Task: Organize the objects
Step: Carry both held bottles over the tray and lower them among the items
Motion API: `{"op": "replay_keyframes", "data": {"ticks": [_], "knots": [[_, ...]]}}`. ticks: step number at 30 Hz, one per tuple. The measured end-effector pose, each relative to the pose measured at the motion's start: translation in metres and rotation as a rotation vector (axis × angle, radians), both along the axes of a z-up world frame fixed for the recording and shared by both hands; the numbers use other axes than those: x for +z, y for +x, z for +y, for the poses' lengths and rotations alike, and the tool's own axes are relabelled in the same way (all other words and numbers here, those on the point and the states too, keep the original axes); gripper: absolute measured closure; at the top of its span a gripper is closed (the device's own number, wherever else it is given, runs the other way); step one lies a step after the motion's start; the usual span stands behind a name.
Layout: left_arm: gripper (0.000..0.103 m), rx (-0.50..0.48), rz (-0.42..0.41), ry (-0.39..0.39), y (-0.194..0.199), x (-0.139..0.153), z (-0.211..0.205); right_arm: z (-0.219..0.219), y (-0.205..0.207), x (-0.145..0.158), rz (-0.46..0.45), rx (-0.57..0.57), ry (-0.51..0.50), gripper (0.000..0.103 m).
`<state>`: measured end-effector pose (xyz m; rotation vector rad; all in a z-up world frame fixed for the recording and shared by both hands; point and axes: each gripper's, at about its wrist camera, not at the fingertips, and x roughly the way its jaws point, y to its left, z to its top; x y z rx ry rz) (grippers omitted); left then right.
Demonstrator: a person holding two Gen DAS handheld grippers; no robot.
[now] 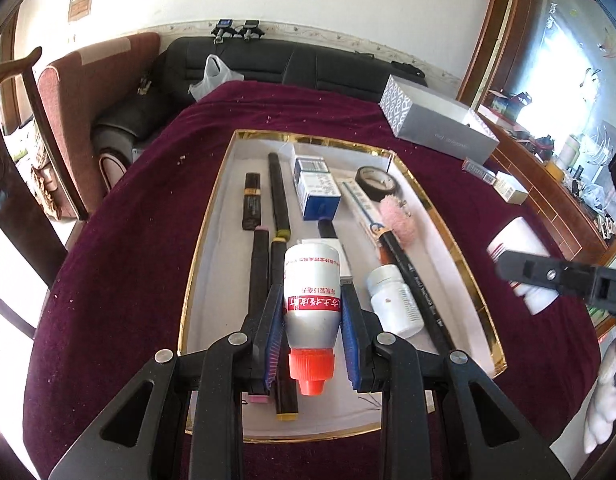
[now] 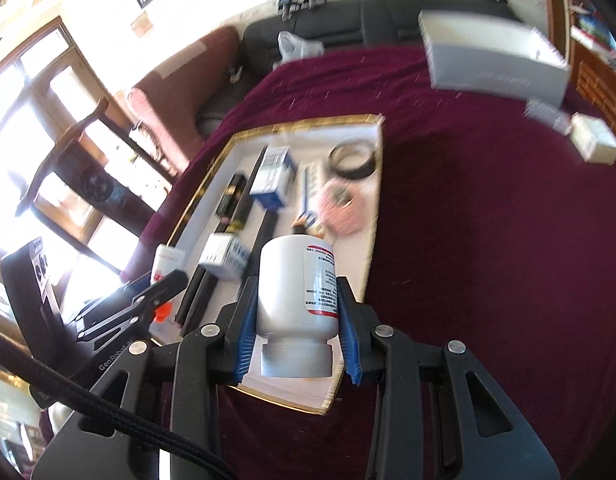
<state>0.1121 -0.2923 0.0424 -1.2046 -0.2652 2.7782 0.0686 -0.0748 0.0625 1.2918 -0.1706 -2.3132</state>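
My left gripper (image 1: 312,300) is shut on a silver bottle with a red cap (image 1: 311,304), held above the gold-rimmed white tray (image 1: 212,208). The tray holds black pens, a blue and white box (image 1: 316,188), a tape roll (image 1: 376,182), a pink puff (image 1: 398,218) and a small white pill bottle (image 1: 394,300). My right gripper (image 2: 298,300) is shut on a large white bottle (image 2: 296,292), cap toward the camera, above the tray's near right edge (image 2: 372,240). The left gripper with its bottle shows at the right wrist view's left (image 2: 164,280).
The tray lies on a maroon cloth (image 1: 128,280). A grey box (image 1: 436,120) and small cartons (image 1: 508,188) sit at the far right. A black sofa (image 1: 288,64) and an armchair (image 1: 88,100) stand behind. A wooden cabinet (image 1: 556,200) is on the right.
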Motion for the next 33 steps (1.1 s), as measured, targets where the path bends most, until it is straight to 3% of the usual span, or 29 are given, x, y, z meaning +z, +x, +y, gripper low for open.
{"op": "replay_keyframes", "data": {"ticks": [5, 9, 20, 33], "knots": [[0.08, -0.024, -0.034, 0.013, -0.003, -0.011, 0.004, -0.025, -0.008, -0.028, -0.089, 0.043, -0.002, 0.069], [0.08, -0.044, -0.066, 0.009, -0.005, -0.017, 0.01, -0.029, -0.021, -0.038, -0.107, 0.027, 0.029, 0.069], [0.08, -0.074, -0.123, 0.009, -0.005, -0.032, 0.015, -0.041, -0.052, -0.053, -0.099, -0.02, 0.149, 0.069], [0.08, -0.071, -0.092, -0.016, -0.01, -0.032, 0.016, -0.057, -0.075, -0.059, -0.056, -0.036, 0.225, 0.069]]}}
